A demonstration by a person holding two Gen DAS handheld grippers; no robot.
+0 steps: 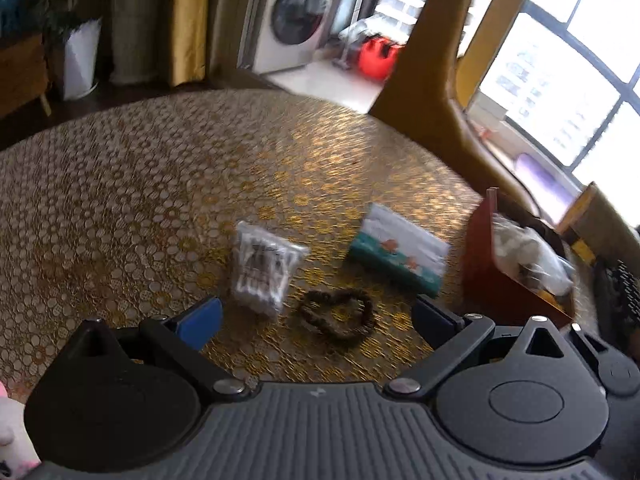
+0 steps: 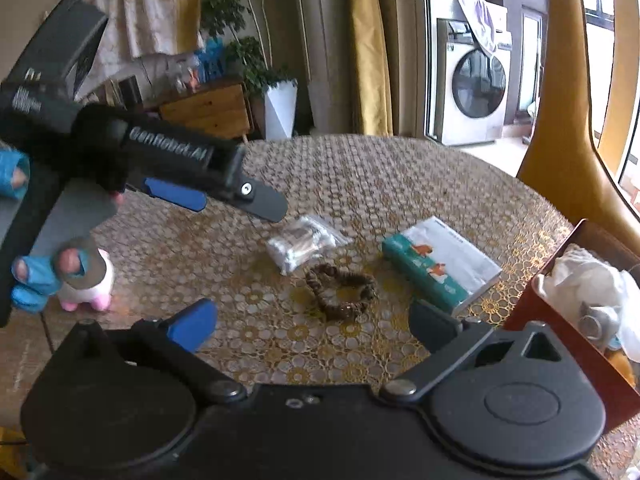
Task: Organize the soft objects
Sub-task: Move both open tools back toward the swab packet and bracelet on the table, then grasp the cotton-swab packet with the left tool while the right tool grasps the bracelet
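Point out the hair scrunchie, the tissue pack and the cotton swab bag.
hair scrunchie [image 2: 340,290]: right wrist view, on its fabric ring.
tissue pack [image 2: 444,264]: right wrist view, on its top face.
cotton swab bag [image 1: 262,266]: left wrist view, on the bag's middle.

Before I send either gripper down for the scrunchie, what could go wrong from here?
1. The brown scrunchie lies very close to the bag of cotton swabs; wide-open fingers may catch the bag too.
2. The left gripper hovers over the same patch that the right gripper faces, so both descending could collide.
3. The red box sits at the table edge, already holding white stuff; a hard drop-off might nudge it.
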